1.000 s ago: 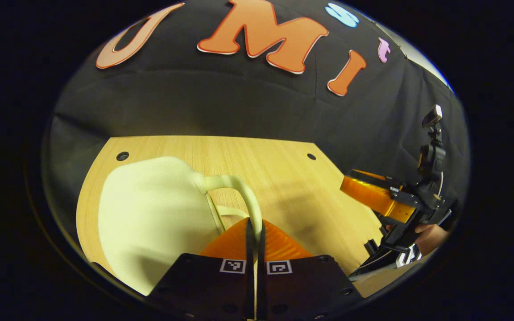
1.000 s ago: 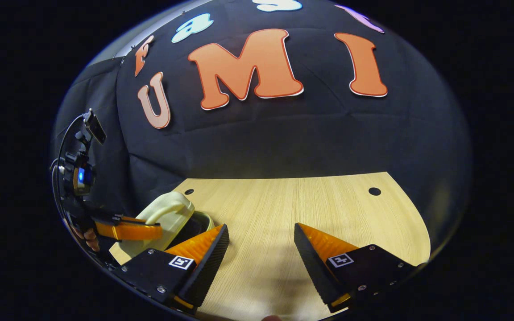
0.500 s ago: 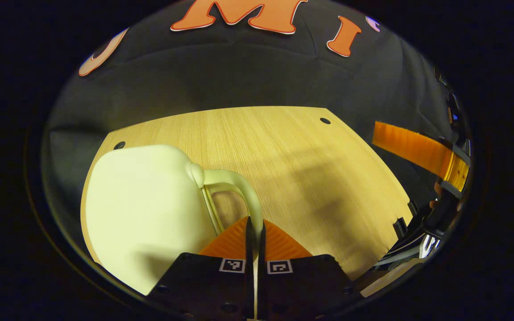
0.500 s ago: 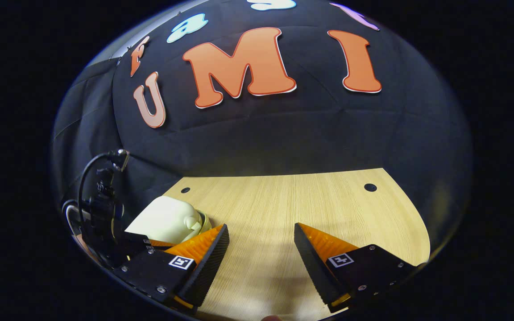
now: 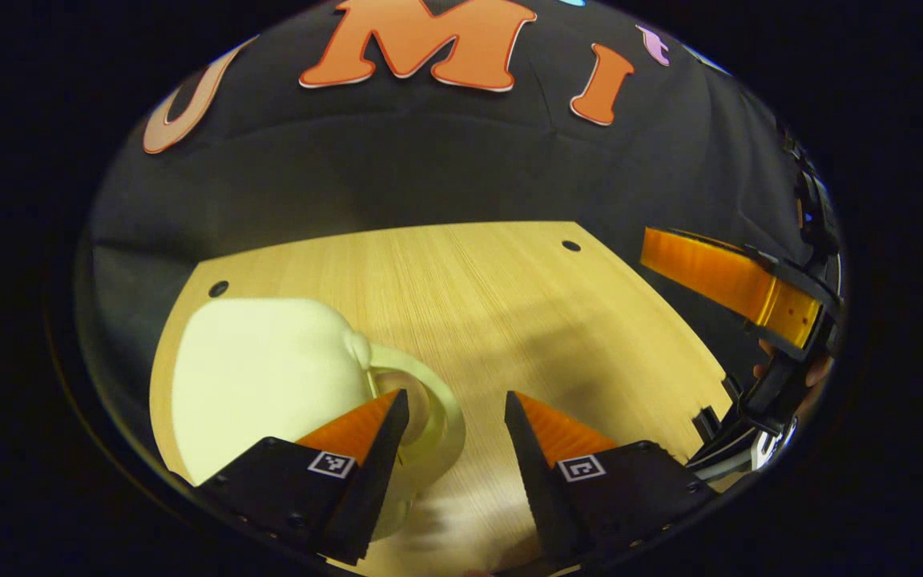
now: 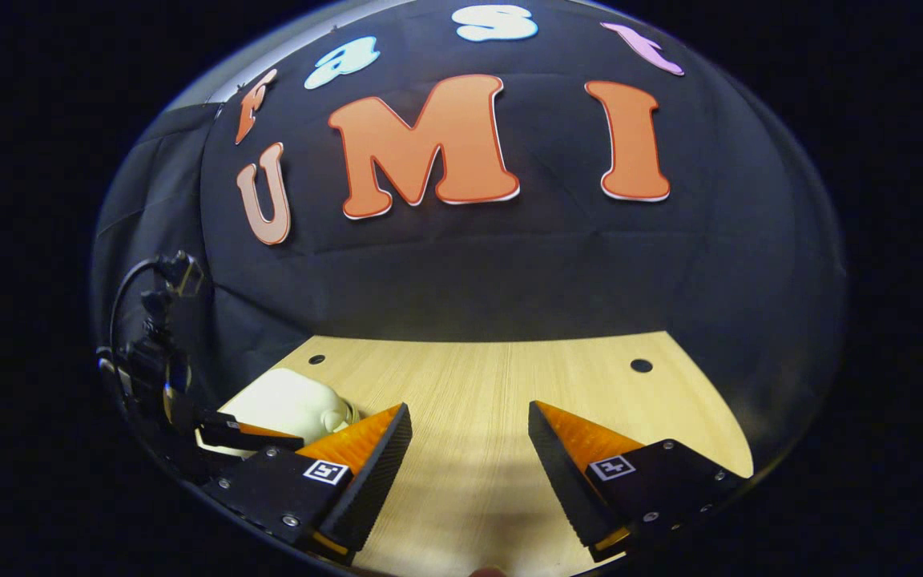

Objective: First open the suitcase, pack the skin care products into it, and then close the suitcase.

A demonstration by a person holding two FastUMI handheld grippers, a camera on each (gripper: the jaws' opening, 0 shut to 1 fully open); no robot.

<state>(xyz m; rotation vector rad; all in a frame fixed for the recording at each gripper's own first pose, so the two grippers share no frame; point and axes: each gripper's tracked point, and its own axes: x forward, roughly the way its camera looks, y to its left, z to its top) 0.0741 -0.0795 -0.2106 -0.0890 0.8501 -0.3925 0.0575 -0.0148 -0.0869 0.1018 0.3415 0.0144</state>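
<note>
Left gripper (image 5: 449, 405) released; suitcase (image 5: 269, 377) lies left.

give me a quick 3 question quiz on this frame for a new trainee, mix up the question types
1. True or false: the left gripper is clamped shut on the suitcase handle.
2. Multiple choice: the cream suitcase lies on the (A) booth's cloth wall, (B) wooden table, (C) right gripper.
3. Fill in: in the right gripper view, the space between the right gripper's open fingers holds nothing but bare ____.

Key
1. False: its fingers stand apart, with the handle by one finger.
2. B
3. table
</note>
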